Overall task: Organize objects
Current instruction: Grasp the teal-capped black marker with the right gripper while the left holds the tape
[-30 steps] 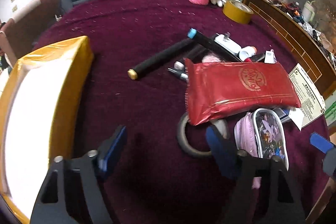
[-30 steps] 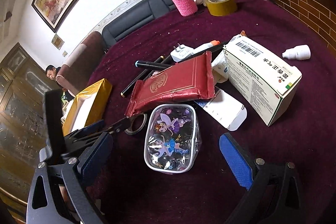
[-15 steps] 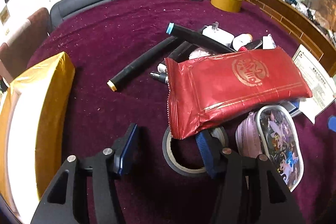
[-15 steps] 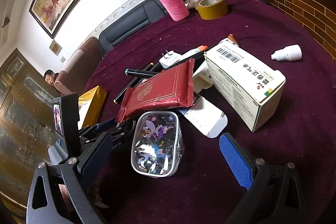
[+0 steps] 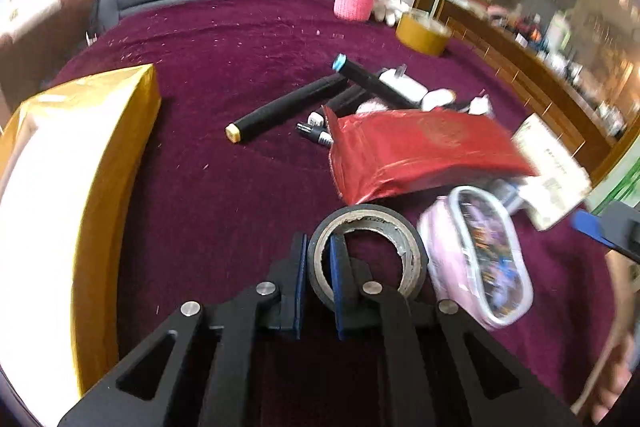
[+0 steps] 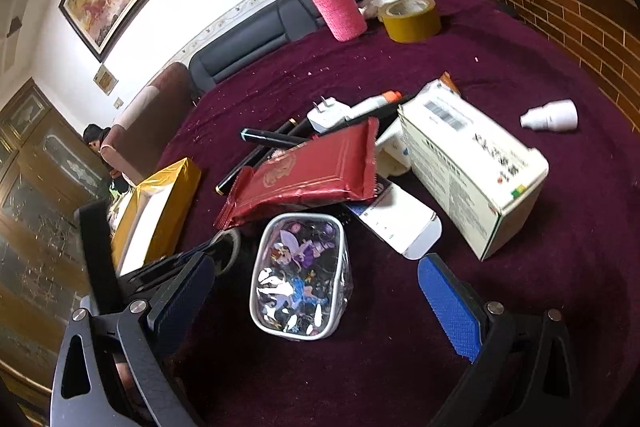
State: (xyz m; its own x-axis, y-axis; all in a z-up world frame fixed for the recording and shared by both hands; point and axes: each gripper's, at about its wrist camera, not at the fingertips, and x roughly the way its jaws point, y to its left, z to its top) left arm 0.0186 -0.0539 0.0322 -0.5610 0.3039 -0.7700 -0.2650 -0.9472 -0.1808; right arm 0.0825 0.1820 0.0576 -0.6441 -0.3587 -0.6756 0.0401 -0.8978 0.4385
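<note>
The left gripper [image 5: 318,279] is clamped on the wall of the black tape roll [image 5: 366,255], just below the red foil packet [image 5: 424,151]; a lift toward the gold box [image 5: 80,187] seems next. Only the right wrist view shows the right gripper [image 6: 316,291] apart over the fairy pouch [image 6: 300,287]

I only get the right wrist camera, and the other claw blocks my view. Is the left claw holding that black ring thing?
Observer: Yes. The left claw is shut on the black tape roll, with one finger inside the ring and one outside.
Child: Is anything hiding behind the red packet?
Observer: Two small pens poke out at the red packet's left corner.
</note>
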